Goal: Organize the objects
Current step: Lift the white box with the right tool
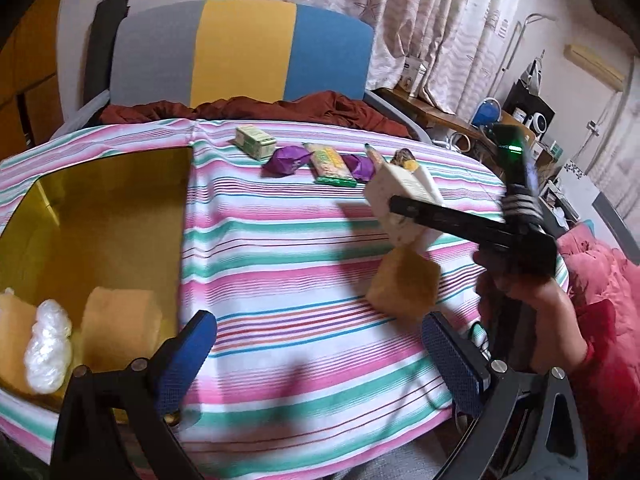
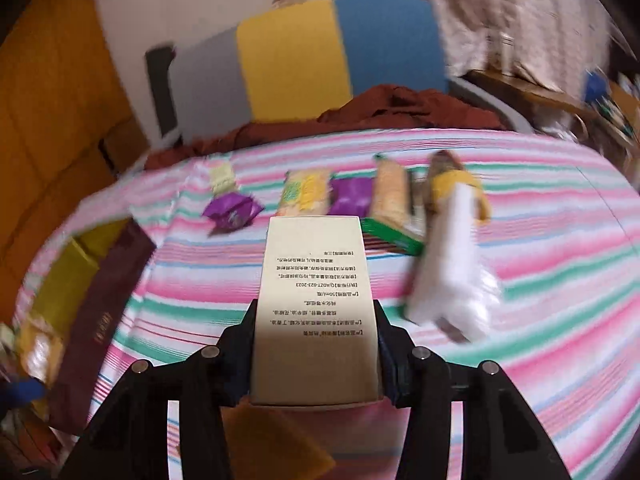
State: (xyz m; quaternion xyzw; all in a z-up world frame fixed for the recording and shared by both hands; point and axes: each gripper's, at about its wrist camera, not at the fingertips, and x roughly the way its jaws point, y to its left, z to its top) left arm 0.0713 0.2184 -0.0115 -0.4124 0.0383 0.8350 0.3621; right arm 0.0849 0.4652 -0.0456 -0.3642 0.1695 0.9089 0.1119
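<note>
Already, yellow sponge blocks (image 1: 120,320) lie inside the yellow-lined open box (image 1: 100,208); beyond it, wrapped snacks (image 1: 328,164) wait. The right claw (image 2: 316,344) clamps a cream printed carton (image 2: 316,300); the left claw (image 1: 316,356) gapes empty.

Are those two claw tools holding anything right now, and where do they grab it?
The right gripper clamps a cream printed carton by its long sides, near its close end. The left gripper holds nothing; its jaws stand open above the striped cloth.

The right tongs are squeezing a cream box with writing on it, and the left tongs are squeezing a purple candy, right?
Not quite. The left tongs are open and hold nothing, as the left wrist view shows. The right tongs do squeeze the cream box.
</note>
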